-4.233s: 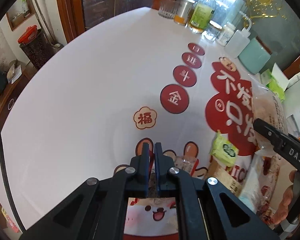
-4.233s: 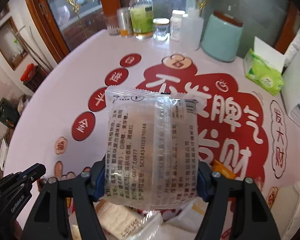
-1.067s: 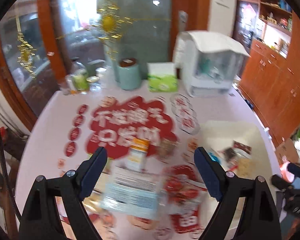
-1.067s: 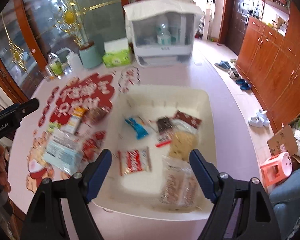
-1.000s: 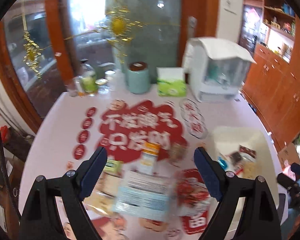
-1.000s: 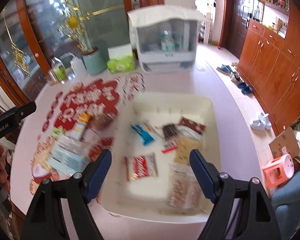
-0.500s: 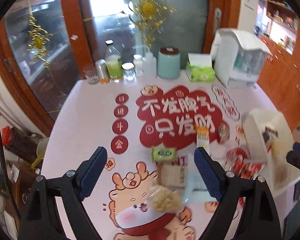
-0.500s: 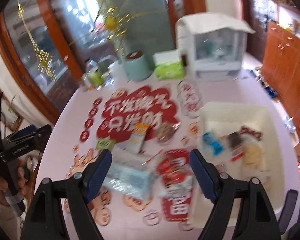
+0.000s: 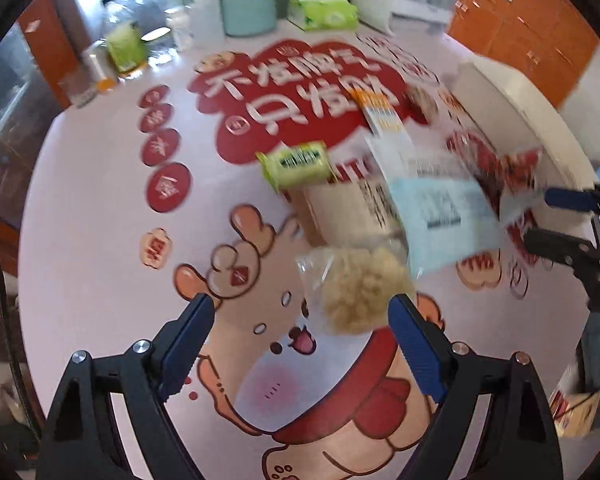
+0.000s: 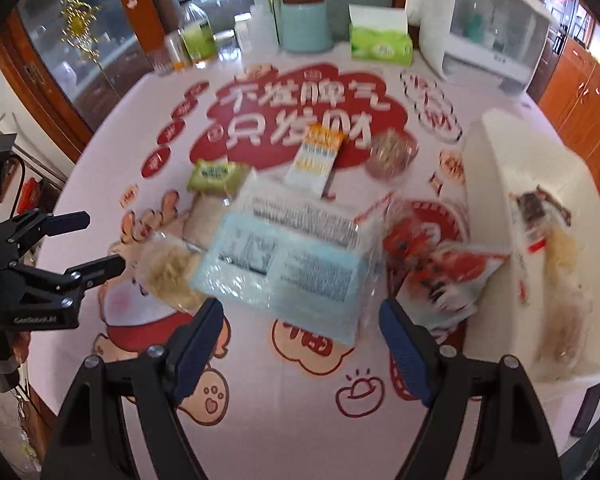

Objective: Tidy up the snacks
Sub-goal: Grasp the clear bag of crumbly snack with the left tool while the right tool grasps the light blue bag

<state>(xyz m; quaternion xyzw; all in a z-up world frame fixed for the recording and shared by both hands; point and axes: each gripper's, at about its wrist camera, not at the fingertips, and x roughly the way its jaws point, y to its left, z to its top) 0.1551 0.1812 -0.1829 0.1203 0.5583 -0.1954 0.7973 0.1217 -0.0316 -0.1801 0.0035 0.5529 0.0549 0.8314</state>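
Loose snacks lie on the printed tablecloth. My left gripper (image 9: 300, 312) is open, pointing down just above a clear bag of pale noodle snack (image 9: 360, 288), touching nothing. Beyond the bag lie a tan packet (image 9: 340, 208), a green packet (image 9: 296, 162) and a light blue packet (image 9: 440, 216). My right gripper (image 10: 302, 312) is open and empty, hovering close over the light blue packet (image 10: 288, 256). A red packet (image 10: 440, 264) leans against the white bin (image 10: 540, 184), which holds several snacks. The left gripper (image 10: 104, 240) shows beside the noodle bag (image 10: 168, 268).
An orange-and-white stick pack (image 10: 318, 156) and a round wrapped snack (image 10: 392, 152) lie farther back. A teal canister (image 10: 304, 24), green tissue box (image 10: 380, 46), bottles (image 10: 196, 36) and a white lidded container (image 10: 492, 32) line the far edge. The table edge runs along the left.
Both grippers have dropped toward the table and swung left, from over the bin to the pile of loose snacks. Both remain open and empty.
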